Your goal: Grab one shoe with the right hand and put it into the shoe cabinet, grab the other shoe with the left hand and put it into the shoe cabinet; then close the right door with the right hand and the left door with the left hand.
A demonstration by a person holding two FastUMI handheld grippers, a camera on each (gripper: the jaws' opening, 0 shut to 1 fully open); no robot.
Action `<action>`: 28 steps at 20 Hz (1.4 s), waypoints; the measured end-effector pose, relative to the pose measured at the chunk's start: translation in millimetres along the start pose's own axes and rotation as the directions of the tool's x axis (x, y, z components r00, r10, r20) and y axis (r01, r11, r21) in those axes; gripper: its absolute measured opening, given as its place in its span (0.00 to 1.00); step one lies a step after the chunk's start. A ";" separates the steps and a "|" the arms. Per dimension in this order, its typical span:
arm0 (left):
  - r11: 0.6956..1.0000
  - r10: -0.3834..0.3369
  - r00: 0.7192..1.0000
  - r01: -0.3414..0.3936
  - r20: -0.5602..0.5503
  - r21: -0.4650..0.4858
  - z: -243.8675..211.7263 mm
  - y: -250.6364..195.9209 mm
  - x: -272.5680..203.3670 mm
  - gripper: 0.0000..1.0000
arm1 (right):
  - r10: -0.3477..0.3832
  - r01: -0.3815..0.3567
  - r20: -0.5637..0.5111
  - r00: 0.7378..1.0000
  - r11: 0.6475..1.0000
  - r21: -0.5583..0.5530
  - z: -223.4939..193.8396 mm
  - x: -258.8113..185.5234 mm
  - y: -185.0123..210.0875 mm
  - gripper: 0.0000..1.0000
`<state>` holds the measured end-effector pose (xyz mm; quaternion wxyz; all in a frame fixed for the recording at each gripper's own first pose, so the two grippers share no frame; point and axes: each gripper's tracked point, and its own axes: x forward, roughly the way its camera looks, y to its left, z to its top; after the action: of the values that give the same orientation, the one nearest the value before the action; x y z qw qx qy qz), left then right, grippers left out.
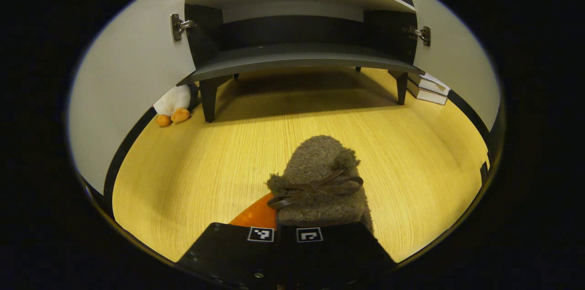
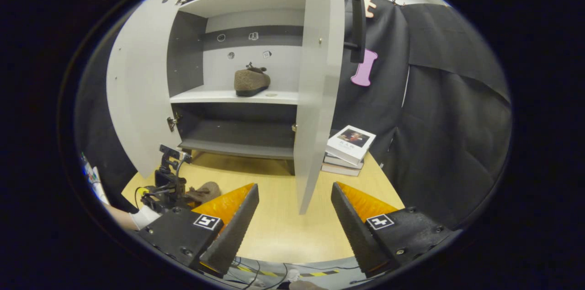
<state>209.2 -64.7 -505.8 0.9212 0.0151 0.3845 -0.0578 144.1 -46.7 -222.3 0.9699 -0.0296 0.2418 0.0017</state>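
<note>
Shoe (image 1: 320,180) in left tongs (image 1: 285,235) — right tongs (image 2: 295,217) agape

Wooden floor (image 1: 192,166) with plush toy (image 1: 172,106), stacked books (image 2: 349,149), cabinet (image 2: 237,98); one shoe (image 2: 251,81) on shelf (image 2: 215,95).

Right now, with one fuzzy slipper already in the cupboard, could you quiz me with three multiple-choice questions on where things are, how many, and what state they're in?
1. Where is the brown felt slipper that is already stowed?
A. on the white upper shelf
B. on the dark lower shelf
C. on the stack of books

2. How many doors of the grey shoe cabinet stand open?
A. none
B. one
C. two

3. What is the left gripper doing?
A. jaws wide apart, holding nothing
B. jaws shut on the second brown felt slipper
C. pushing a door

Answers: 1 A, it sits on the white shelf in the right gripper view. 2 C, both doors swing outward. 3 B, the slipper juts out from between the closed jaws above the wooden floor.
</note>
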 end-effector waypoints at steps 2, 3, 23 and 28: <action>1.000 0.009 1.000 -0.009 -0.006 -0.005 2.9 4.5 -5.7 0.01 | 0.009 -0.009 0.013 1.000 1.000 0.005 3.6 -3.4 1.8 1.00; 1.000 0.015 1.000 -0.015 0.016 -0.002 10.8 7.2 -11.2 0.01 | 0.012 -0.012 0.021 1.000 1.000 0.007 5.6 -4.6 2.5 1.00; 0.995 0.089 0.865 -0.097 0.494 -0.008 349.1 43.0 -165.2 0.00 | 0.024 -0.041 0.187 0.982 0.995 0.087 72.8 -26.4 6.8 1.00; 0.992 0.124 0.836 -0.119 0.534 -0.045 414.5 60.4 -141.8 0.00 | 0.042 -0.056 0.210 0.977 0.996 0.063 87.4 -27.9 15.0 1.00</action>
<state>410.3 -21.3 -114.3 0.9937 0.0181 0.1106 0.0008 160.2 -26.3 -133.0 0.9900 0.0101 0.1395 0.0203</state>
